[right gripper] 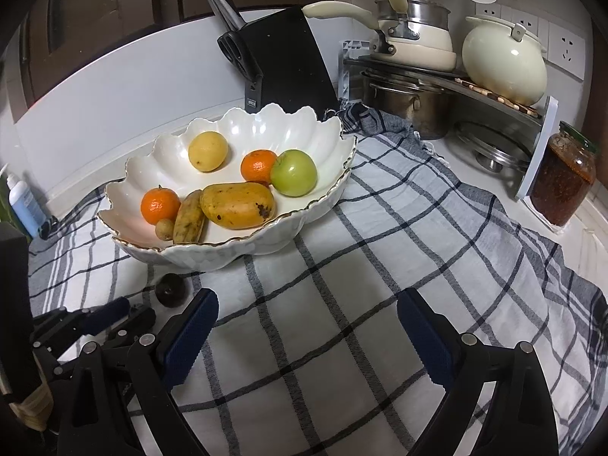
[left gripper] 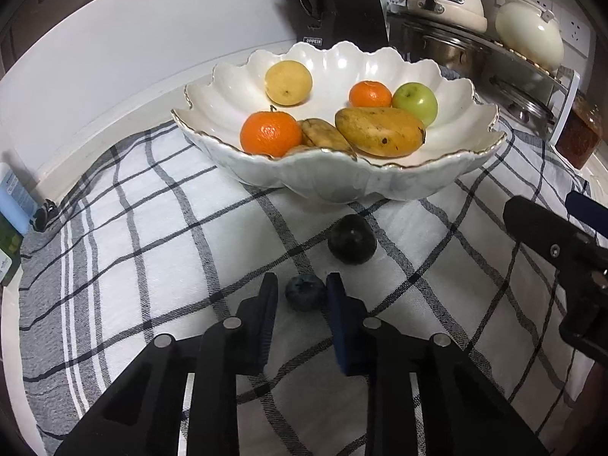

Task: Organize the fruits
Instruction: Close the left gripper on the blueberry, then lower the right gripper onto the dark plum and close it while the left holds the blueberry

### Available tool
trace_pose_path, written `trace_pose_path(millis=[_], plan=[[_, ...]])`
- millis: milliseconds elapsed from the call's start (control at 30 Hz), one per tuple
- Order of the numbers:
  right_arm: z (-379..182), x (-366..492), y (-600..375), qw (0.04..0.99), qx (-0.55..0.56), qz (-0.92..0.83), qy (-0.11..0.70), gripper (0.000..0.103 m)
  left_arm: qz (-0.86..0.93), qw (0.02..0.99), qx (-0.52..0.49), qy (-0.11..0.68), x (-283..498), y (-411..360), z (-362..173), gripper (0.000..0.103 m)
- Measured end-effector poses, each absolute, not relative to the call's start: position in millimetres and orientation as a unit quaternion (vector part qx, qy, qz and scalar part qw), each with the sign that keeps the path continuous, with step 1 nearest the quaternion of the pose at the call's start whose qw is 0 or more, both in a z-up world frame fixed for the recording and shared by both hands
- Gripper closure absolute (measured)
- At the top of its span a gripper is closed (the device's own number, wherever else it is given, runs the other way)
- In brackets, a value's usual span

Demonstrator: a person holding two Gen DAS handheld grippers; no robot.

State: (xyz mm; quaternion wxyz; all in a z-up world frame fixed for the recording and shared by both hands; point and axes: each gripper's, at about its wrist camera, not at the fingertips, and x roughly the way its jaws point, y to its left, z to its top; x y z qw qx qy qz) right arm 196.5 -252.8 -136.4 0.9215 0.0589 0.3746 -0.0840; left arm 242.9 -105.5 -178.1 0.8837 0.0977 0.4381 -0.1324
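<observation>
Left gripper [left gripper: 302, 294] closed on a small dark blue fruit [left gripper: 305, 292] on the checked cloth [left gripper: 159, 235], dark round fruit [left gripper: 352, 239] just beyond — near the scalloped white bowl [left gripper: 342, 184] of fruit, right gripper [right gripper: 307, 326] open wide — empty.

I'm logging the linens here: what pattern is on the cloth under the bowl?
The cloth is white with dark grey-black checks, clearest in the right wrist view.

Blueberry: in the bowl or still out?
Out. The blueberry sits on the checked cloth between the left claw's pads, short of the bowl.
</observation>
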Motion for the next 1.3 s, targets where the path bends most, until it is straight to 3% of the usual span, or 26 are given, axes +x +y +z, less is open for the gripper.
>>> trace_pose_path(millis=[433,733,1000,1300], plan=[[-134,193,-250,0.923,0.059,-0.078,0.373,0.007,-0.132,0.887,0.098,0.431,236,-99,-173,0.081],[-130,198,-215,0.926,0.053,-0.041,0.371,0.007,-0.095,0.898,0.09,0.42,228,-55,-158,0.081],[-149,221,-171,0.913,0.046,0.009,0.405,0.033,-0.048,0.9,0.071,0.428,233,-7,-159,0.081],[-165,245,-154,0.905,0.037,0.004,0.423,0.05,-0.035,0.899,0.054,0.434,237,15,-164,0.081]])
